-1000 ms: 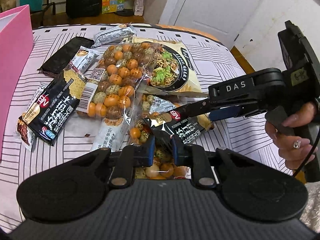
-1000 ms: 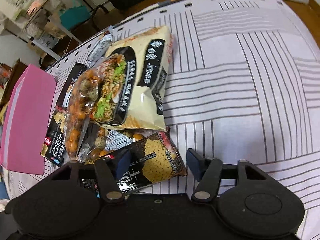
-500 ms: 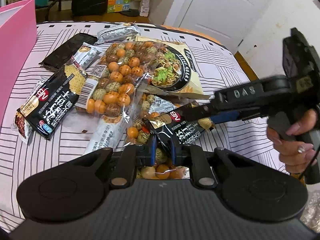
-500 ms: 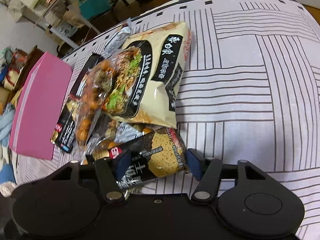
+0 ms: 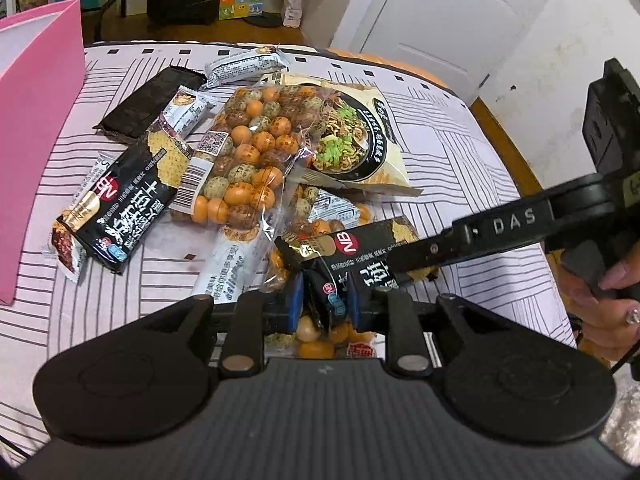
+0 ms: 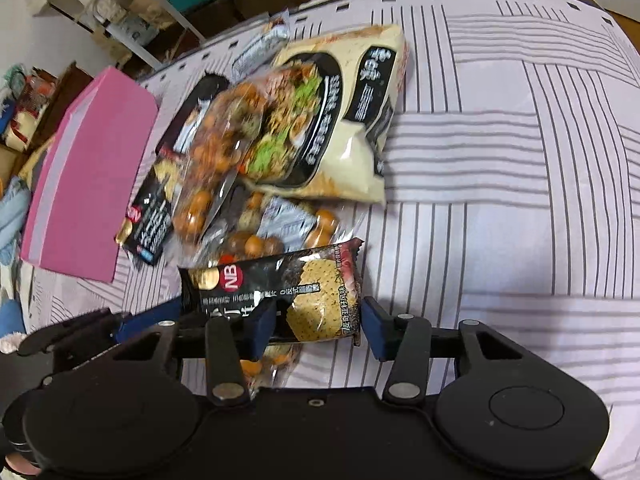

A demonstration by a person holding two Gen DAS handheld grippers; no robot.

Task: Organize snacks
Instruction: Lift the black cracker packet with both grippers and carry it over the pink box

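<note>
The left gripper point(image 5: 323, 295) is closed narrowly on one end of the black cracker packet point(image 5: 352, 254); its blue pads press the wrapper from both sides. The right gripper point(image 6: 318, 322) stands wide open around the other end of the same packet, and it is hard to say if either of its pads touches the wrapper. The packet is therefore between both pairs of jaws and seems lifted a little above the pile.

Just under the left jaws lies a clear bag of round nuts point(image 5: 316, 330), and a white bar point(image 5: 230, 258) is just beside it, to the left of the jaws. I think the main risk is here: the hold is only on a thin, slippery end, so the packet may slide out when it is carried. The clear film below could also be caught and dragged along.

If the right jaws close while the left ones pull, the crackers inside may break.

The pink box point(image 5: 38, 128) stands well apart to the left of the left jaws, so the way there passes over the second black packet point(image 5: 120, 216), which could be pushed aside.
</note>
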